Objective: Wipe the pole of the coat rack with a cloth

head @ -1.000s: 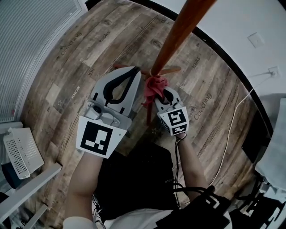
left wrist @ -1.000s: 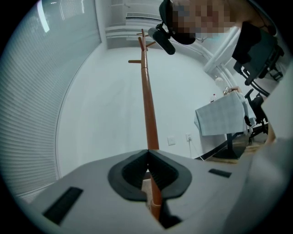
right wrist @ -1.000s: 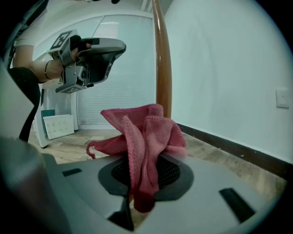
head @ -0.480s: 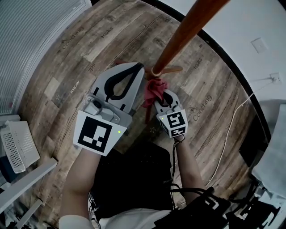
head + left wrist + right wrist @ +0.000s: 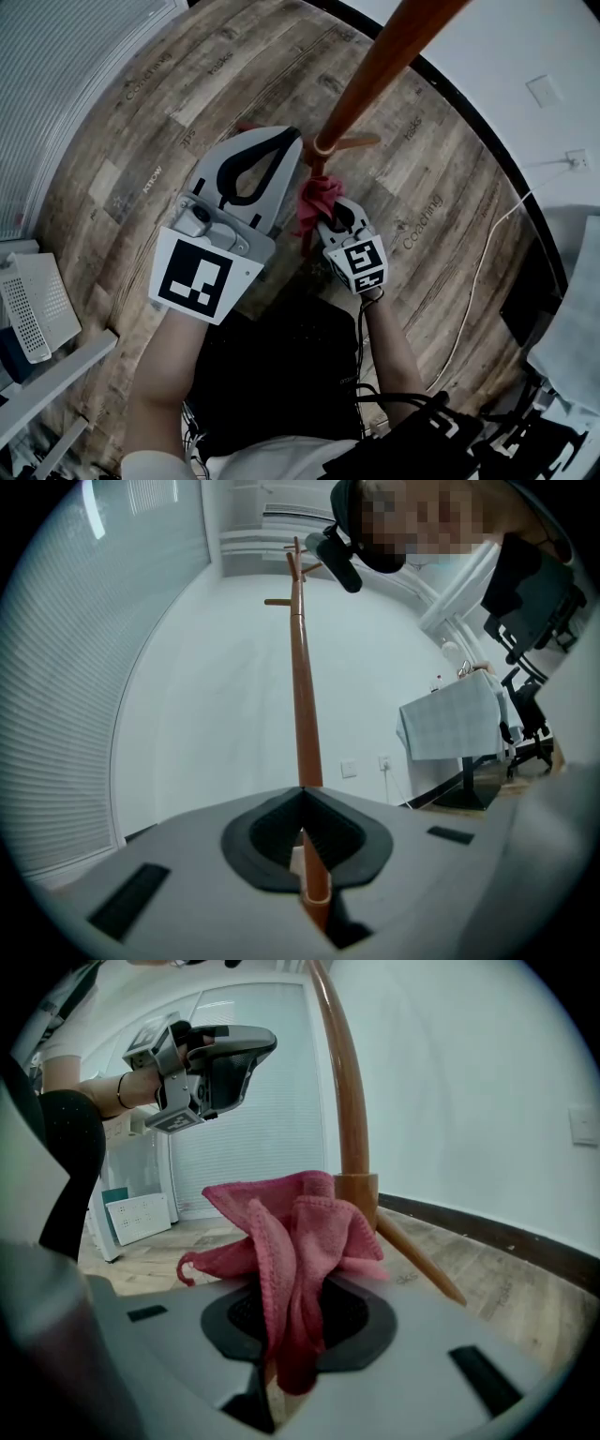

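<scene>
**Red cloth at the foot of the pole, left tool shut and empty**

The right tool (image 5: 327, 208) is clamped on a red cloth (image 5: 319, 194). In the right gripper view the cloth (image 5: 292, 1241) rises out of the closed jaws of the right tool (image 5: 300, 1290) in loose folds, with one corner trailing off to the left. The bunched top of the cloth lies against the brown pole (image 5: 345, 1082) at its thicker collar (image 5: 357, 1191), just above where a leg (image 5: 417, 1260) slants down to the wooden floor (image 5: 525, 1288).

From the head view the pole (image 5: 380, 66) runs from the upper right down to a pale ring, where the legs (image 5: 358, 142) branch out over the floor (image 5: 141, 141). The cloth sits just below that ring.

The left tool (image 5: 290, 139) is held higher and to the left of the pole, close by but not on it. Its jaws meet at the tips and grip nothing. In the left gripper view the closed tips of the left tool (image 5: 302, 793) line up with the pole (image 5: 300, 686), which stands beyond them against a white wall; a short stretch of the pole also shows through the gap behind the tips.
</scene>
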The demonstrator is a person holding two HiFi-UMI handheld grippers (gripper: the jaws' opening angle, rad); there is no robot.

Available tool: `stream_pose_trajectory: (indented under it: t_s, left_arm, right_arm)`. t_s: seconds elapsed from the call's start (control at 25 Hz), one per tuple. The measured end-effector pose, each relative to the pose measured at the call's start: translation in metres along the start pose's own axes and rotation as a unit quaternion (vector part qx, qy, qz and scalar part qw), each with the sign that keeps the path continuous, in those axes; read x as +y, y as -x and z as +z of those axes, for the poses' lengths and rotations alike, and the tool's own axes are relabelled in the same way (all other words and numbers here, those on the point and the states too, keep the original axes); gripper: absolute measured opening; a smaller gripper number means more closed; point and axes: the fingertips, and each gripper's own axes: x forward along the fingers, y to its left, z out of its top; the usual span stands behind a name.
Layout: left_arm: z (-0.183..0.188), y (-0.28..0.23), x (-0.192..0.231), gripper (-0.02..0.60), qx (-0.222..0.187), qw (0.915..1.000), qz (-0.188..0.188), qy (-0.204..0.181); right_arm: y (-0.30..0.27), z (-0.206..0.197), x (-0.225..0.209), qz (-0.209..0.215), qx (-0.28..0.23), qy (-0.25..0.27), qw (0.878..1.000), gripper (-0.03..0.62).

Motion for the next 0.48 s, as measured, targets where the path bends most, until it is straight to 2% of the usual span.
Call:
stream_pose_trajectory:
  t_s: [0.48]
  left_arm:
    - [0.001,-0.002,-0.001,0.014,0.001,1.0,-0.003,-0.003]
  right_arm:
    - [0.007,-0.043,0.026,0.033,0.039,-0.03,0.998,0.094]
